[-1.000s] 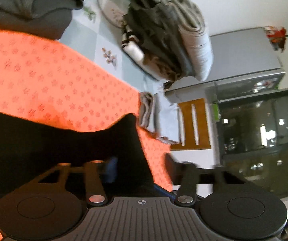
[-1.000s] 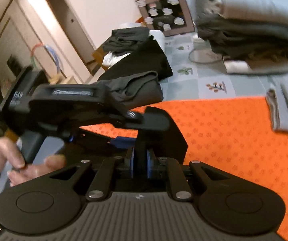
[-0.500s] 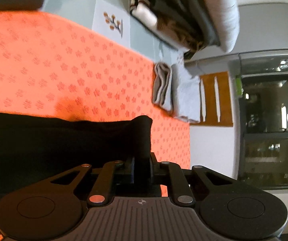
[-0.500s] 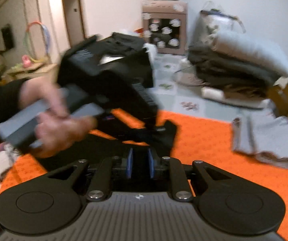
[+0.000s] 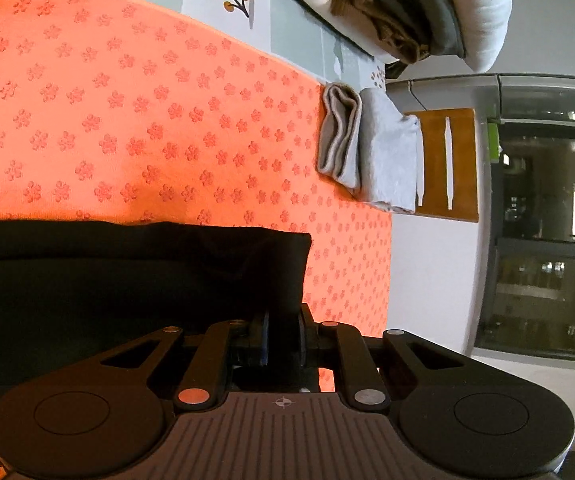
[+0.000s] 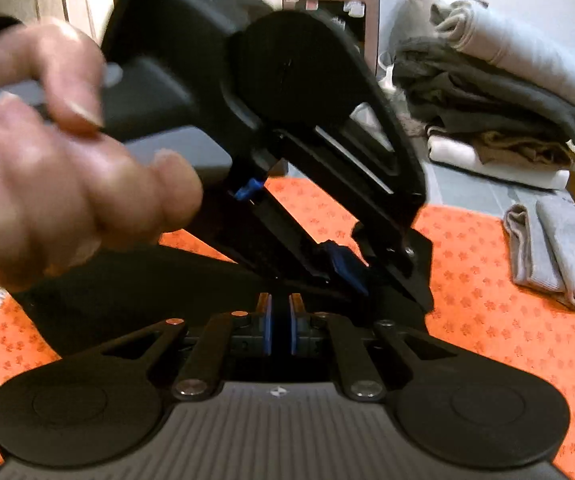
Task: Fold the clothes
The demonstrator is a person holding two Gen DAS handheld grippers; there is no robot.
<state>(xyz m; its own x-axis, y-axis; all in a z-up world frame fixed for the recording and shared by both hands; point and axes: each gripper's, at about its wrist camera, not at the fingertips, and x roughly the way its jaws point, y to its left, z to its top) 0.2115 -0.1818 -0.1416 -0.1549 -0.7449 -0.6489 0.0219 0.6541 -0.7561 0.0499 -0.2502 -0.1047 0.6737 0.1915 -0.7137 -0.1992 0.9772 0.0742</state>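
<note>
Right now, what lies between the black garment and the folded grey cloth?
Only bare orange mat: in the left wrist view nothing lies between the black garment and the grey cloth.

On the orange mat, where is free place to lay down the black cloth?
Bare orange mat lies between the black garment and the folded grey clothes. It is crowded beyond the mat's far edge, where the clothes pile stands, and around both grippers.

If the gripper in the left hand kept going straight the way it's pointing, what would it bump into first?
The left gripper is already shut on the black garment, so that cloth comes first. Beyond it lies the orange mat, then probably the folded grey cloth, though depth is hard to judge.
</note>
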